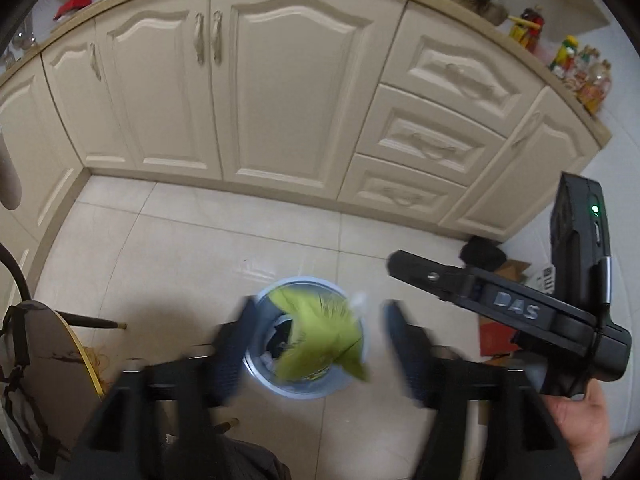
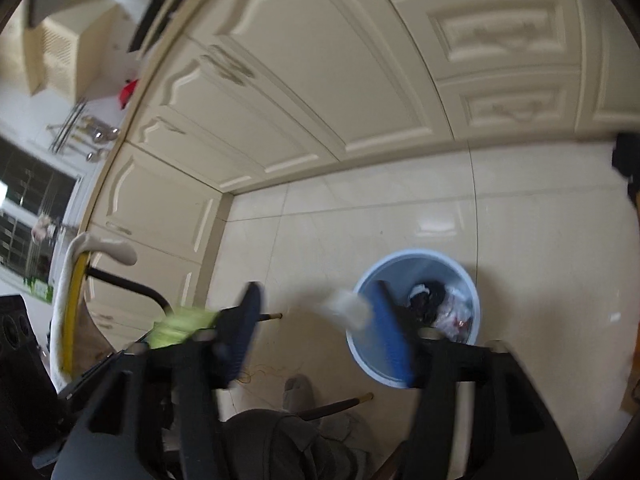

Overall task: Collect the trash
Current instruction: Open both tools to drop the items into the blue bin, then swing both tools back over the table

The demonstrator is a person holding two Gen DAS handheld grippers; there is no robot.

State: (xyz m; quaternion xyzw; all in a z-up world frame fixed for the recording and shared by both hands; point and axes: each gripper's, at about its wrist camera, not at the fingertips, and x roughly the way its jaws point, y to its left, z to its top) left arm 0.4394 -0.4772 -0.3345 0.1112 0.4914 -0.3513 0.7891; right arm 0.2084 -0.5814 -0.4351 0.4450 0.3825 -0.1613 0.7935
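1. Kitchen setting: pale tiled floor (image 1: 192,240), cream cabinets (image 1: 280,92) under a bench (image 1: 472,20) carrying a pan and bottles.
2. Left gripper (image 1: 316,344): jaws spread wide, nothing pinched. A yellow-green wrapper (image 1: 320,332) is seen between them, blurred, over the mouth of the bin; whether it is in mid-fall or already resting on the contents cannot be told.
3. Right gripper (image 2: 316,332): jaws also spread. A whitish scrap (image 2: 348,310), blurred, is seen beside the right-hand jaw, near the bin rim; contact cannot be told.
4. Step judged in hand: dropping trash into the light blue bin (image 1: 256,368).
5. To be done well: each gripper is best centred over the opening before the jaws are spread, so that light pieces are not carried past the rim. The white scrap looks at risk, being close to the edge.
6. Both pieces are judged light and floppy; a low release would be safer.
7. Bin contents, right wrist view: something black (image 2: 430,300) and crumpled white plastic (image 2: 456,312) with a red spot. The bin is partly filled.
8. Outward: cardboard scraps (image 1: 508,272) and a dark object lie on the floor by the cabinets, possibly trash not yet collected.
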